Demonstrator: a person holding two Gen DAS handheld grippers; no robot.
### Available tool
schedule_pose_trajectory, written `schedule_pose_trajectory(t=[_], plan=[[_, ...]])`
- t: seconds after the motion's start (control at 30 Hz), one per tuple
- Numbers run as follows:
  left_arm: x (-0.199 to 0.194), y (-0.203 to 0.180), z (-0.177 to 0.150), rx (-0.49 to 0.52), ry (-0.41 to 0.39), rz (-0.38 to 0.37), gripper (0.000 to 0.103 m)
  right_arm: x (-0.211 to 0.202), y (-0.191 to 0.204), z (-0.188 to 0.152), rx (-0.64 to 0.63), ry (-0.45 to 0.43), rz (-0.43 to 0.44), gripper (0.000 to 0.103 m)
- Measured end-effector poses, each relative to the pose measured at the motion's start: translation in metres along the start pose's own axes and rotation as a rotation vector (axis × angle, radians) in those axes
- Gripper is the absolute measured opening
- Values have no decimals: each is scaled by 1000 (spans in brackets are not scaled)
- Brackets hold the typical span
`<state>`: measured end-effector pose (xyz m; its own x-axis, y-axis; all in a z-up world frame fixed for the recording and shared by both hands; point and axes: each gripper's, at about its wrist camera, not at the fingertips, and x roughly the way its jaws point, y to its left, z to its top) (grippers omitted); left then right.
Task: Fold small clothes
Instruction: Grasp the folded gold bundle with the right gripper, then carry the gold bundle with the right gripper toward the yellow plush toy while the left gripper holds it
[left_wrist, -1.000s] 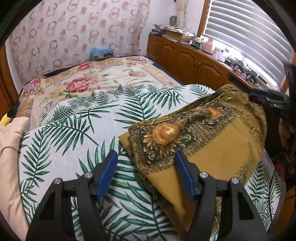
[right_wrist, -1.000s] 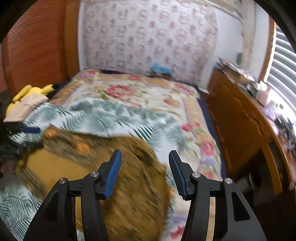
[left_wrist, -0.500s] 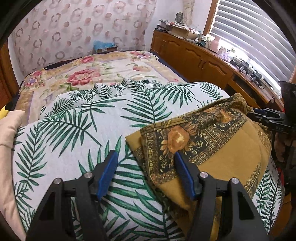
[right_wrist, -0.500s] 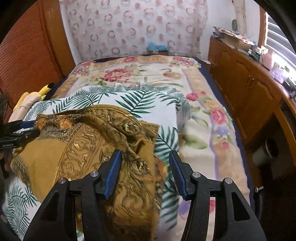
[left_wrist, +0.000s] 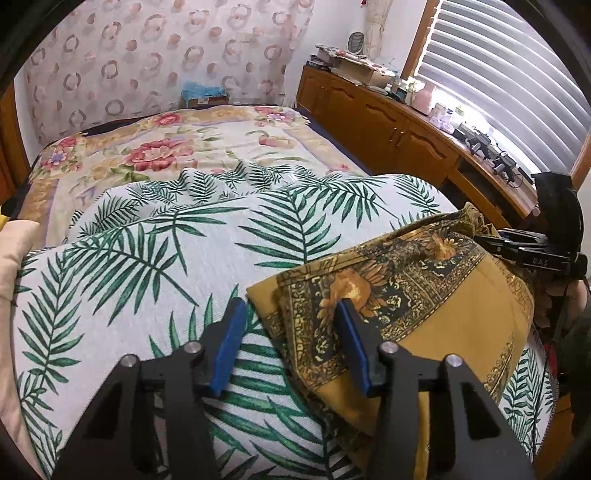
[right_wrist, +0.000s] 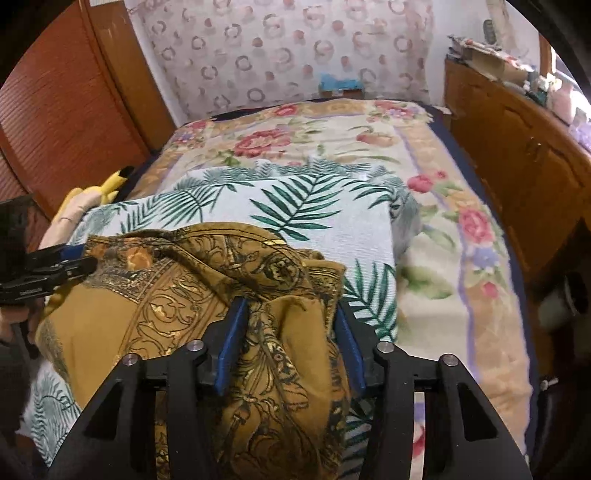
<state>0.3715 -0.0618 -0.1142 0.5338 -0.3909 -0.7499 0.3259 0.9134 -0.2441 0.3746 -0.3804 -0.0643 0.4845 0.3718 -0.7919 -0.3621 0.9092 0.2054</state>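
Observation:
A mustard-yellow garment with a dark ornate floral border (left_wrist: 436, 299) lies bunched on a palm-leaf sheet (left_wrist: 184, 251). My left gripper (left_wrist: 290, 314) is open, its jaws straddling the garment's near-left corner. The right gripper shows at the right of the left wrist view (left_wrist: 528, 251), at the garment's far edge. In the right wrist view the garment (right_wrist: 184, 295) is heaped and wrinkled. My right gripper (right_wrist: 290, 314) is open, with a fold of the cloth lying between its jaws. The left gripper shows at the left of that view (right_wrist: 55, 266).
The palm-leaf sheet lies over a floral bedspread (left_wrist: 159, 147). A wooden cabinet (left_wrist: 388, 125) with clutter on top runs along the right of the bed under window blinds. A beige cloth (left_wrist: 14, 251) and a yellow plush toy (right_wrist: 107, 184) lie at the bed's left side.
Both grippers have come down closer to the garment. The right gripper's jaws now have a fold of cloth between them. The garment has shifted slightly and bunched up.

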Motion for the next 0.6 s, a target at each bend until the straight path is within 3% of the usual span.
schedule_pose_trajectory(t=[0.17,0.3,0.6], plan=[[0,-1,2,-10,1,-32,29,-2,9,1,-43,8,13,29],[-6,-6,2,-19,-6,-68,7,-10,12,-1,-63,-11,9,16],[-90,-44,-4,59,-188,-60,4,-70,41,-2,-96,-201,-13,11]])
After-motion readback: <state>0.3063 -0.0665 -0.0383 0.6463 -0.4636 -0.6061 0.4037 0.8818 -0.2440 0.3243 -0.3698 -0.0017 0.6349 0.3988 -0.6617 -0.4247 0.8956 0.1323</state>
